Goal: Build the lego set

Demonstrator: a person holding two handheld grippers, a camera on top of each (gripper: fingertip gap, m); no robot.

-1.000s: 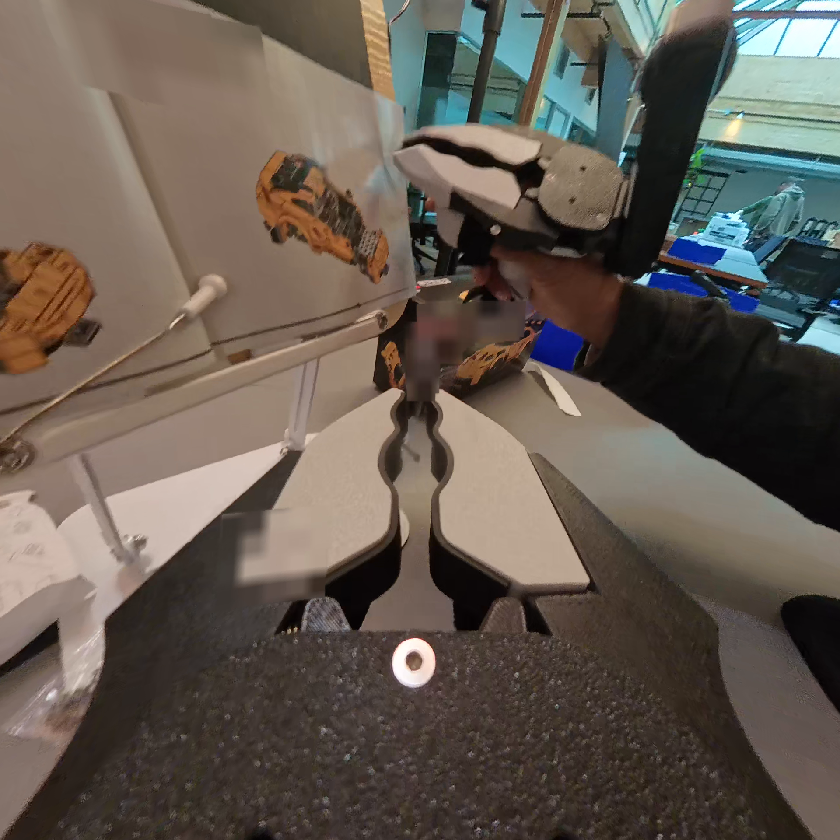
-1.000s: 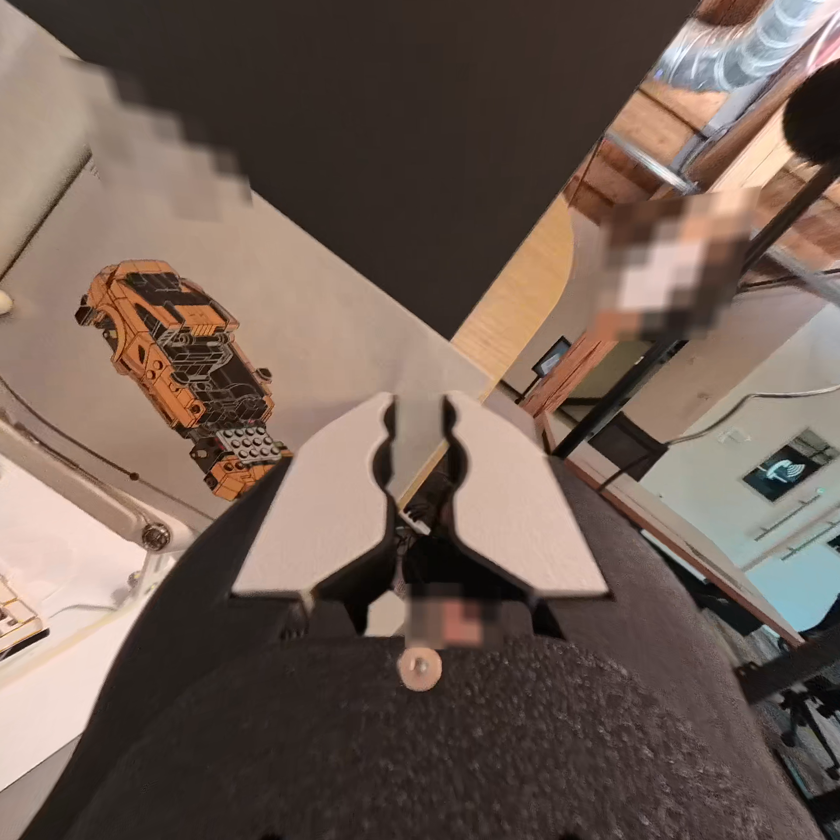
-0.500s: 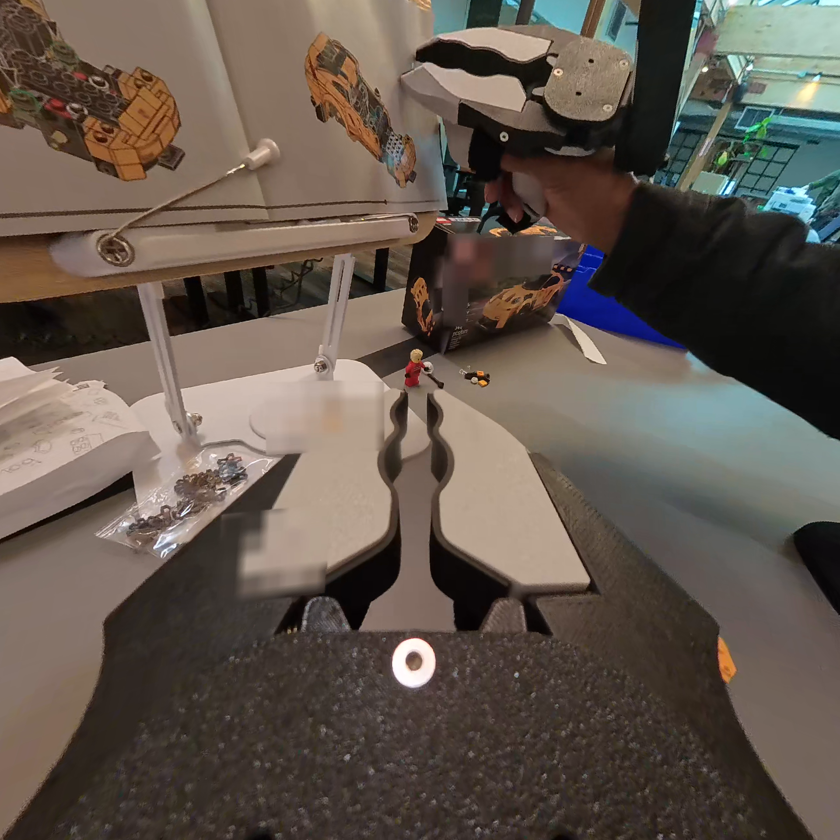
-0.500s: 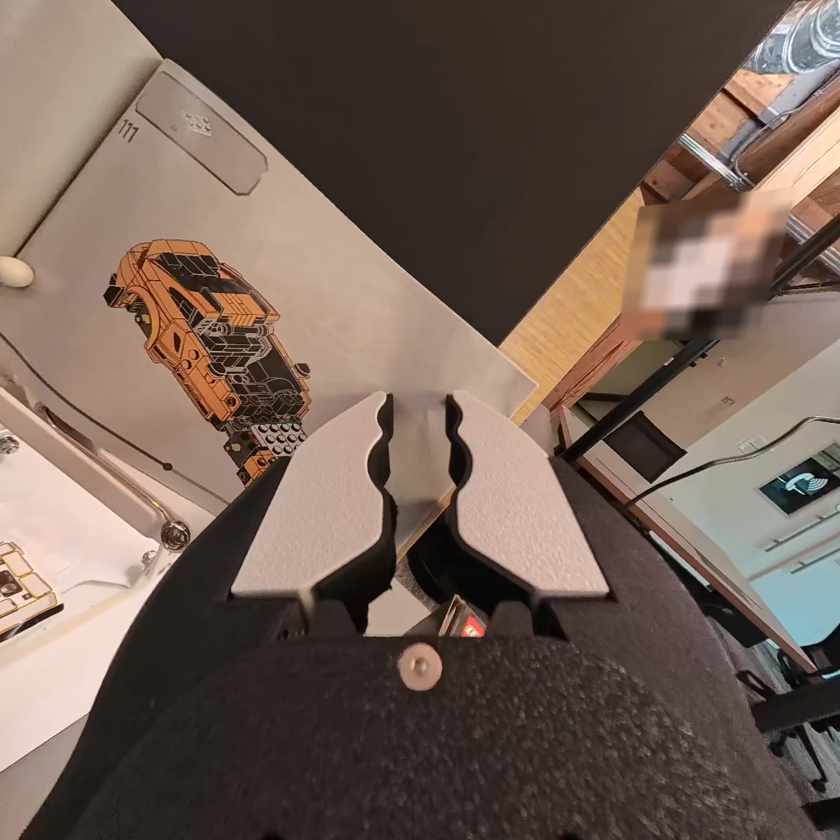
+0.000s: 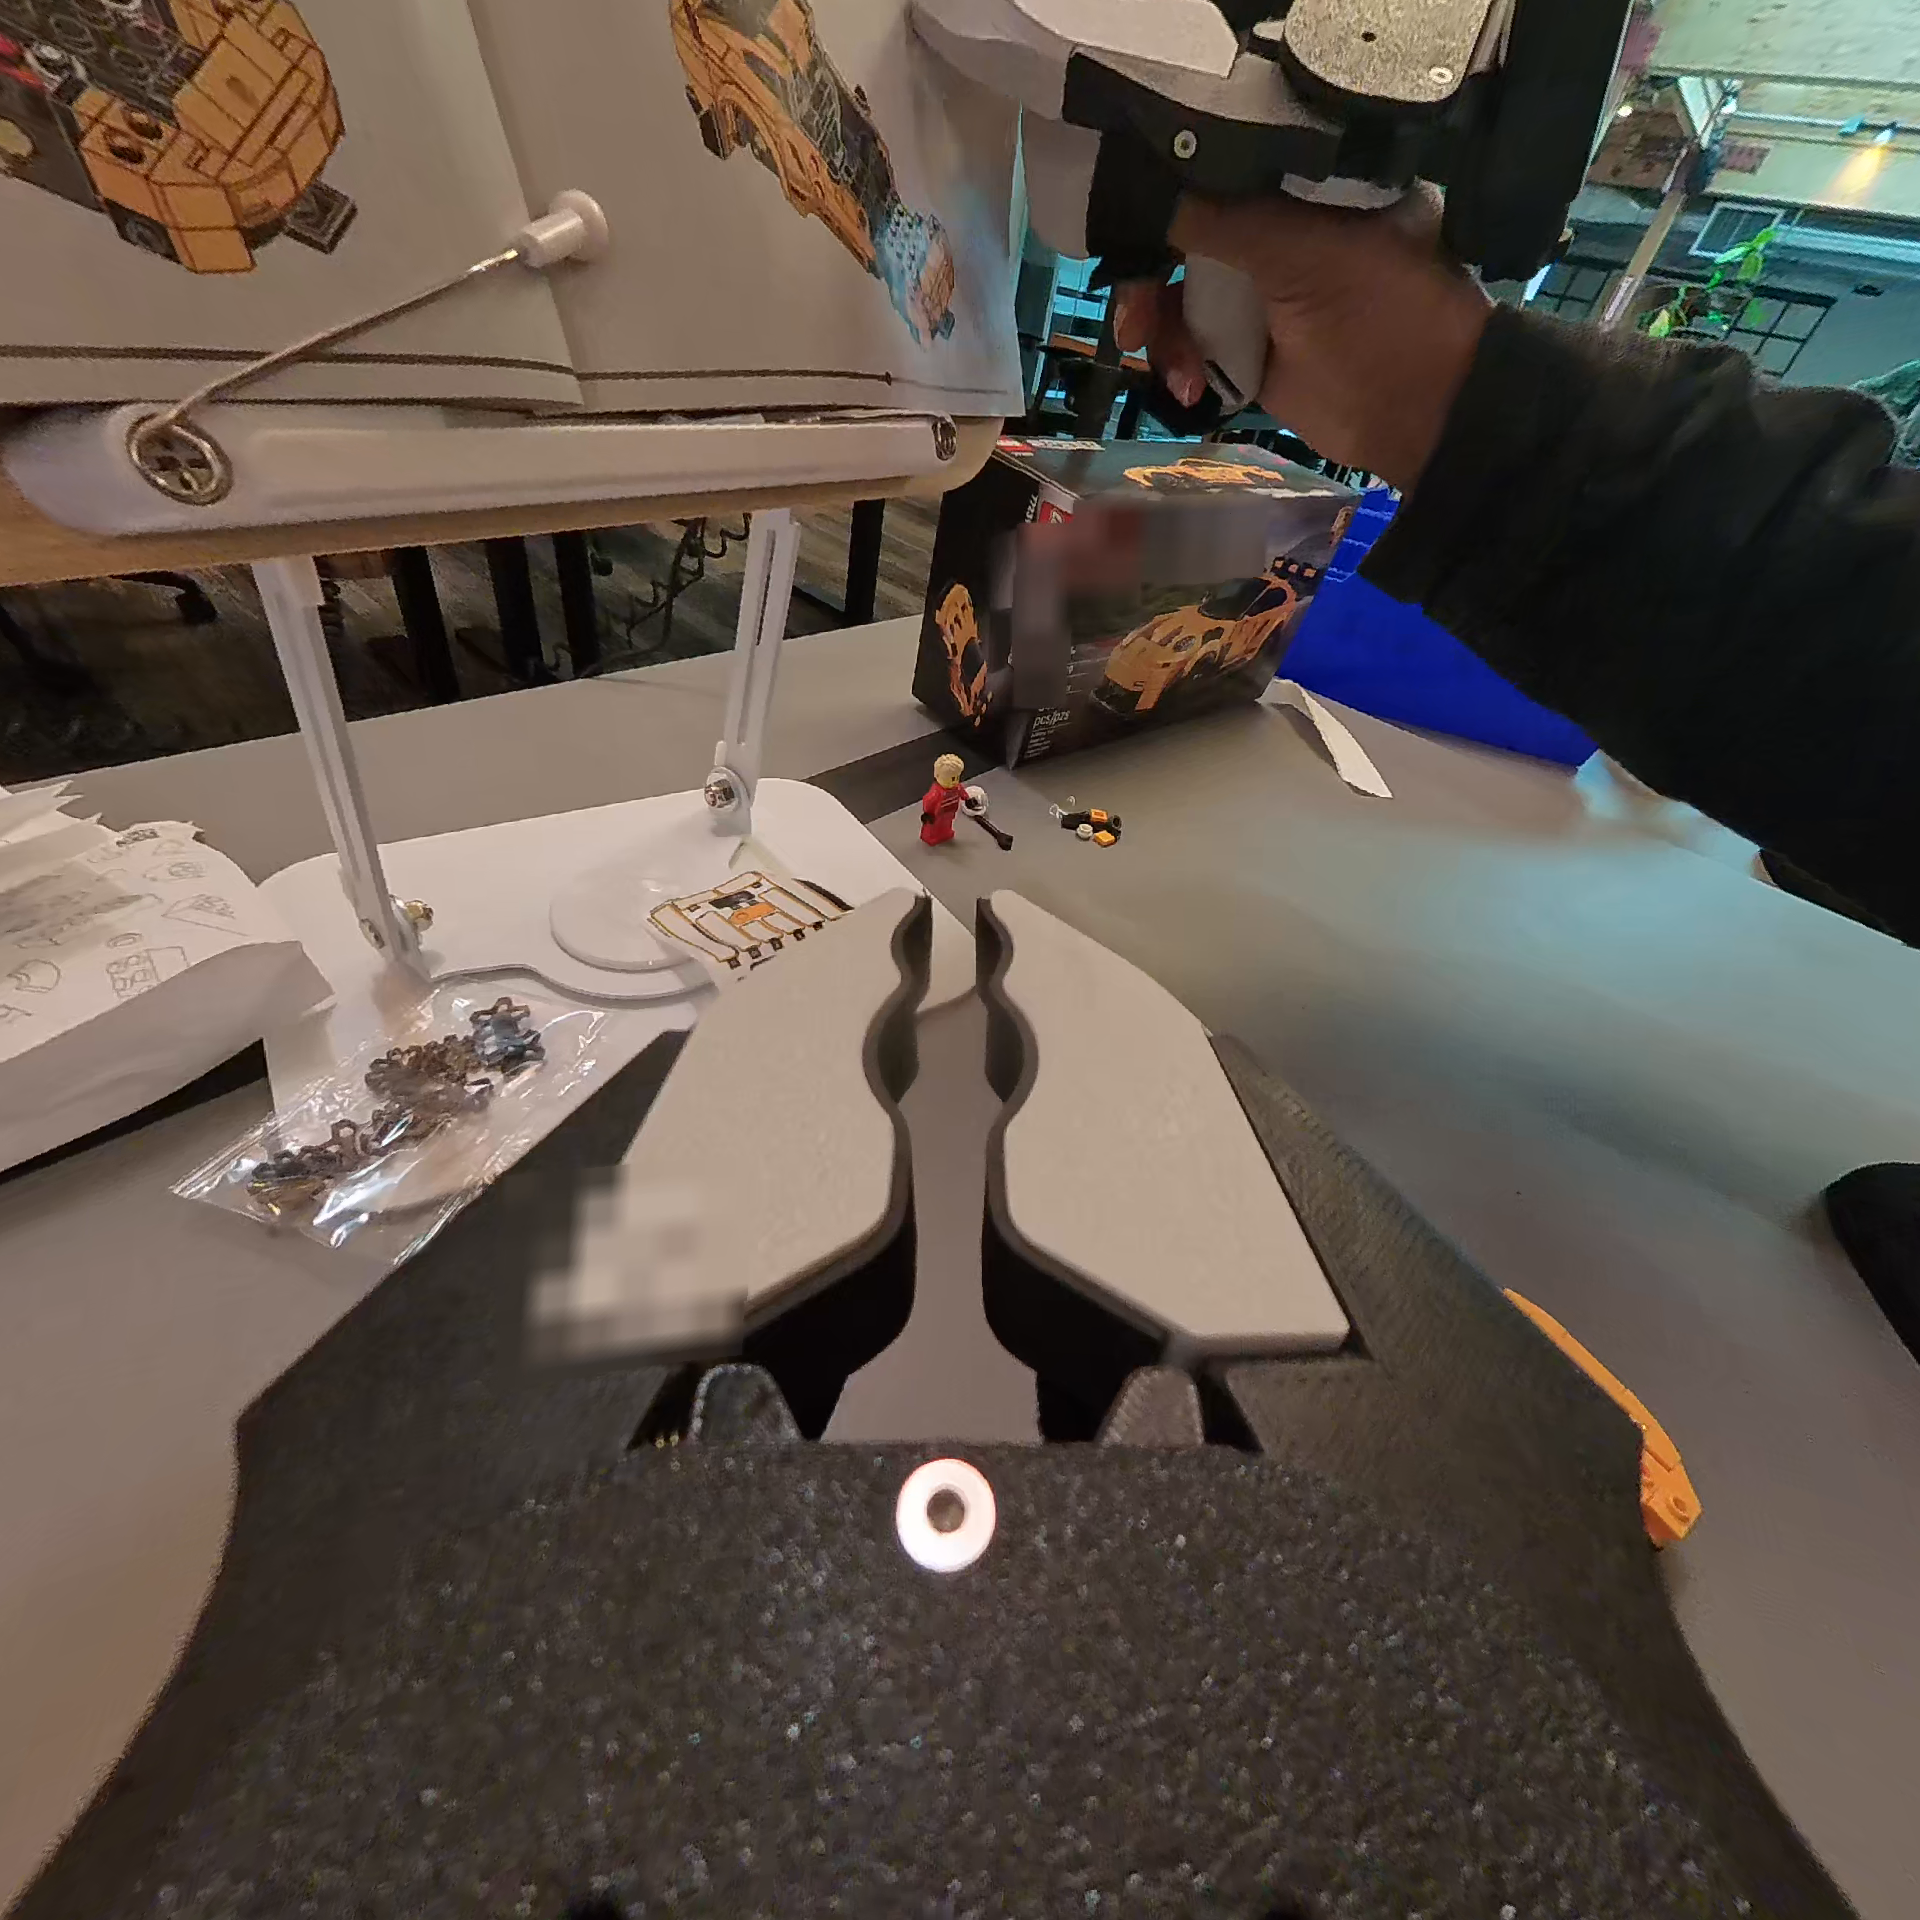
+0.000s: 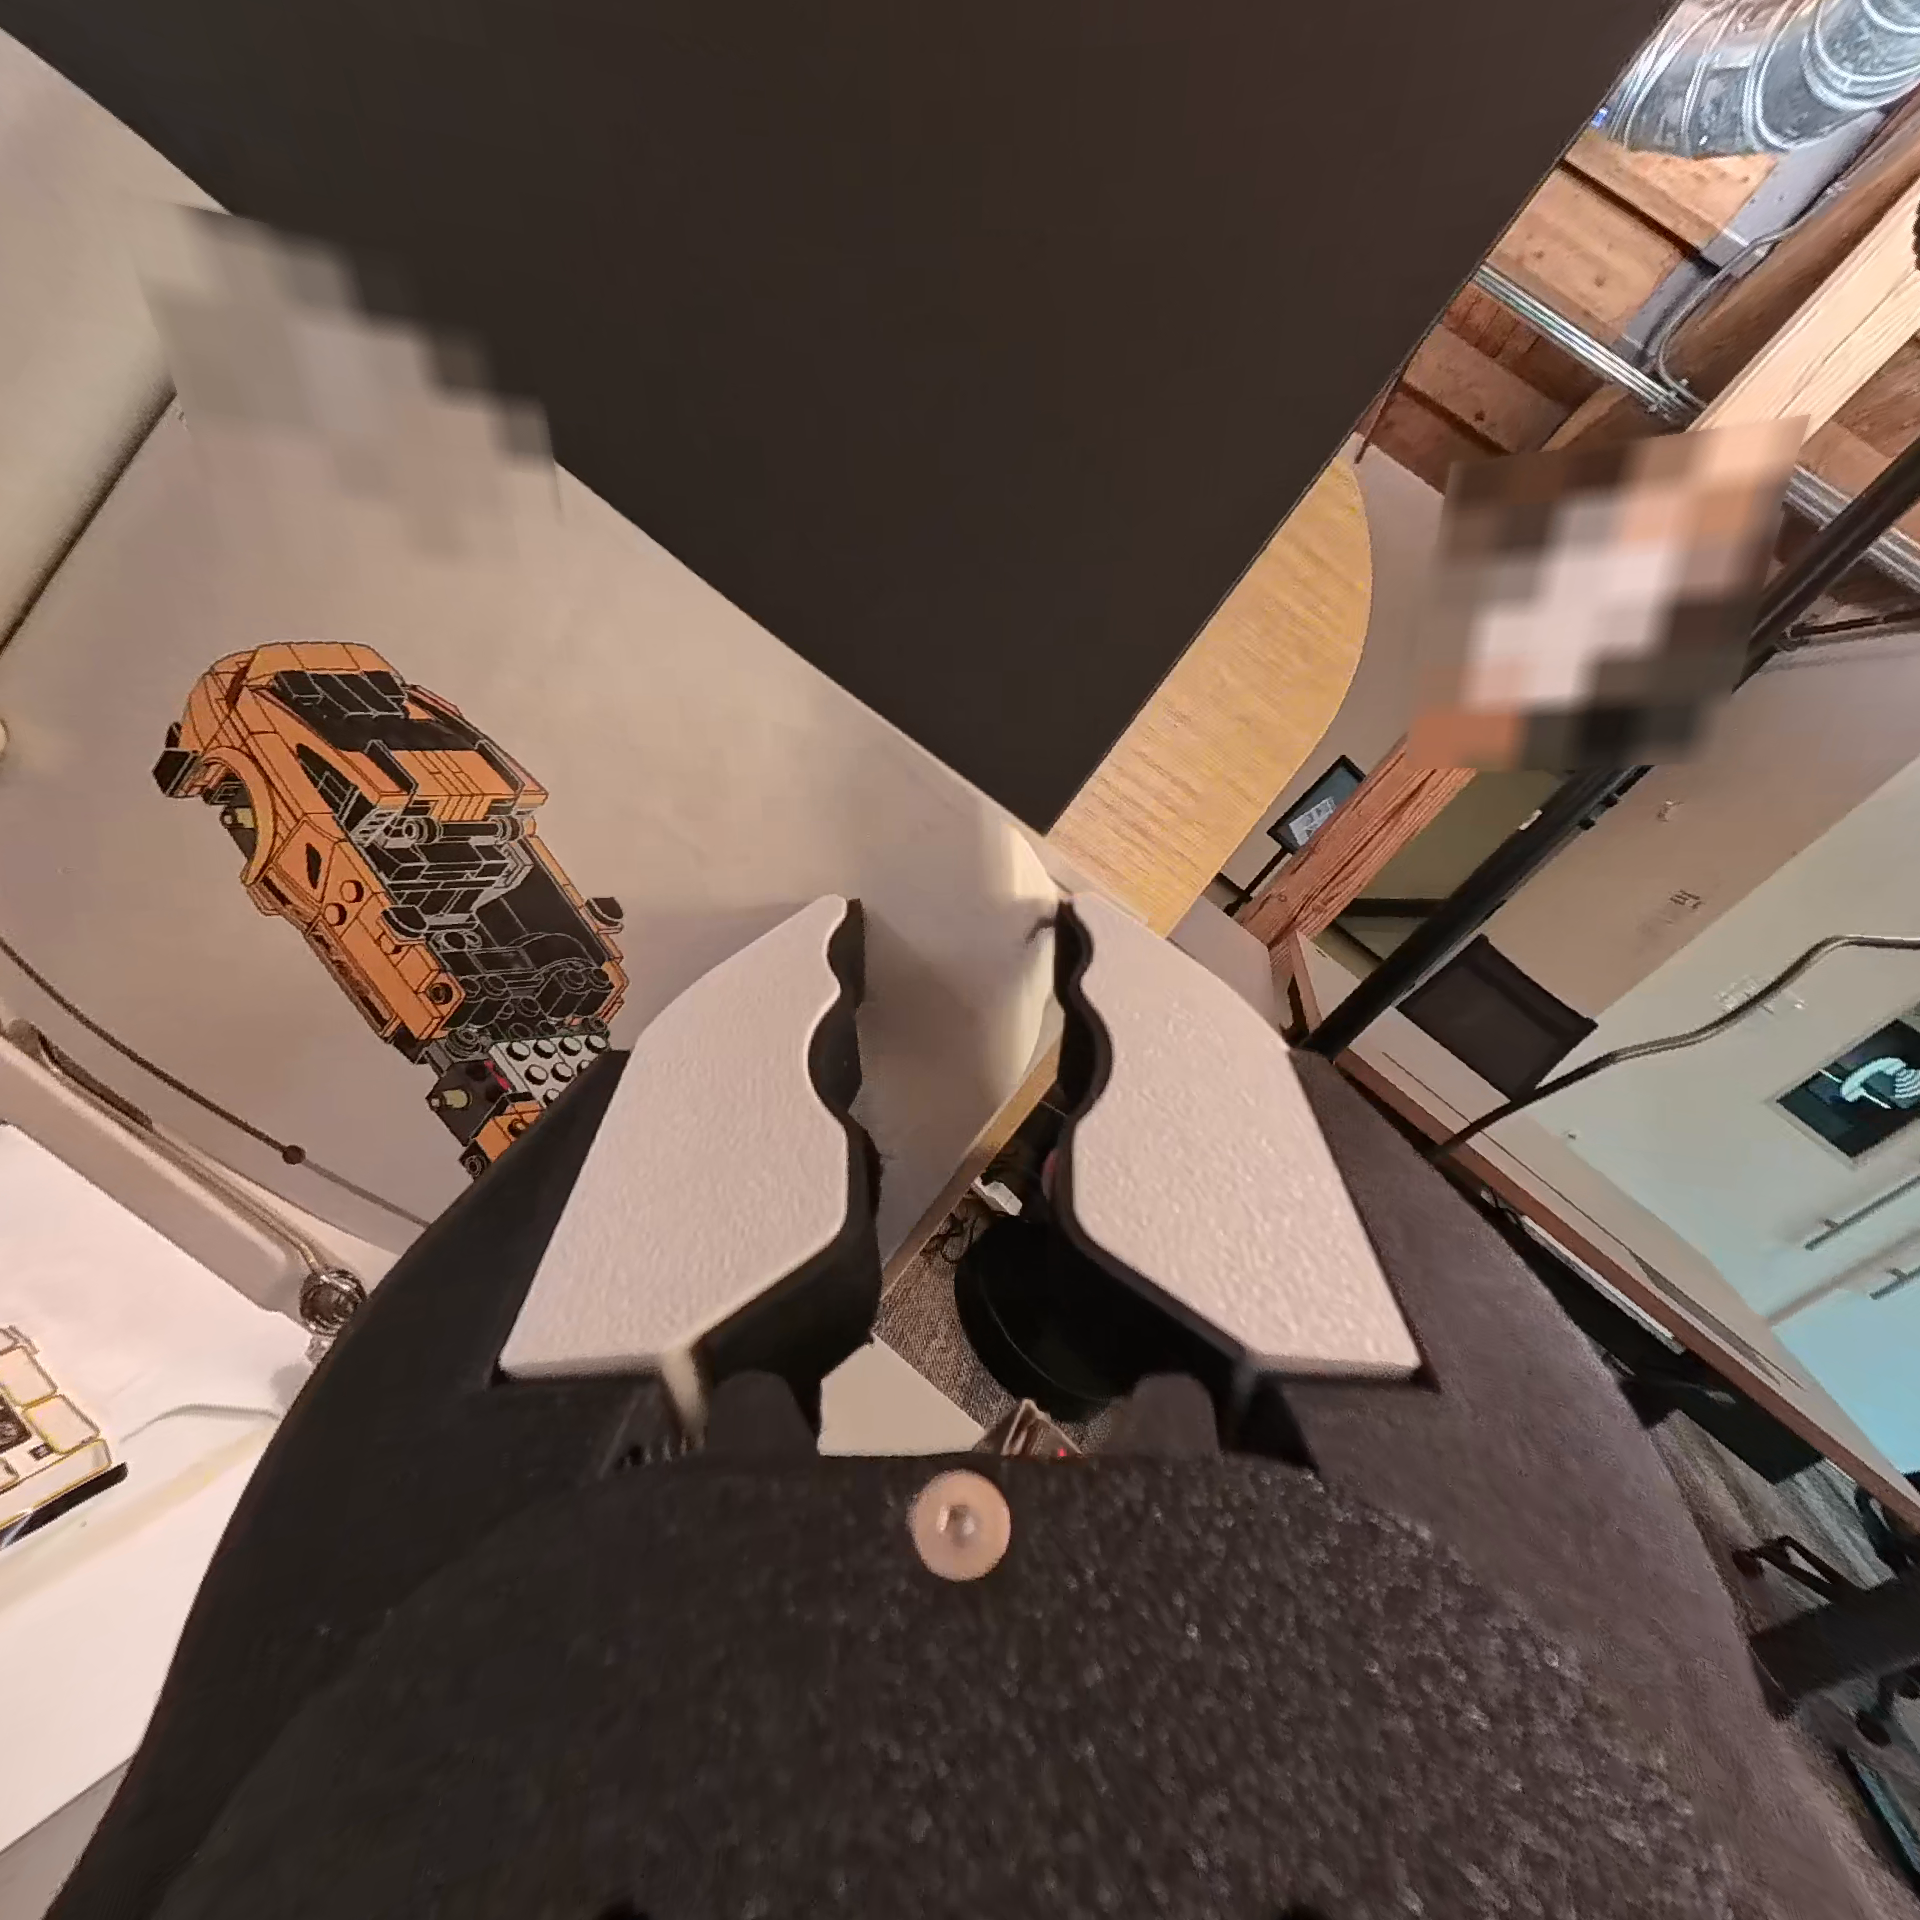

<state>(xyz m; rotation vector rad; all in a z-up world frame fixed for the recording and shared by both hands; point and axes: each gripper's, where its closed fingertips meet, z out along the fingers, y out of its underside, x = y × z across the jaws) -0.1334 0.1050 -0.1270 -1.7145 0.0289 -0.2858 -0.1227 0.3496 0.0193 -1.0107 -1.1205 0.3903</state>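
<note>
An instruction booklet (image 5: 644,208) with orange car drawings stands open on a white book stand (image 5: 343,790). My right gripper (image 6: 956,914) is up at the booklet's right page (image 6: 675,810). Its jaws are open, with the page's lower corner lying between them. It also shows at the top of the left wrist view (image 5: 987,26), held by a hand. My left gripper (image 5: 951,904) is low over the grey table, empty, with only a narrow slit between its fingers. Ahead of it stand a red minifigure (image 5: 943,802) and a few small loose parts (image 5: 1091,824).
A black set box (image 5: 1143,623) stands behind the minifigure. A clear bag of dark parts (image 5: 405,1091), a sticker sheet (image 5: 743,920) and crumpled white paper (image 5: 104,966) lie at the left. An orange piece (image 5: 1662,1496) peeks out at the right. A dark sleeve (image 5: 1662,540) crosses above. The grippers' ends are close to 30 centimetres from one another. From either gripper's tips it is about 25 centimetres to the red minifigure (image 5: 943,802).
My right gripper's jaws have opened wider around the page corner. My left gripper has tipped down from the booklet toward the table, and its slit has narrowed a little.
</note>
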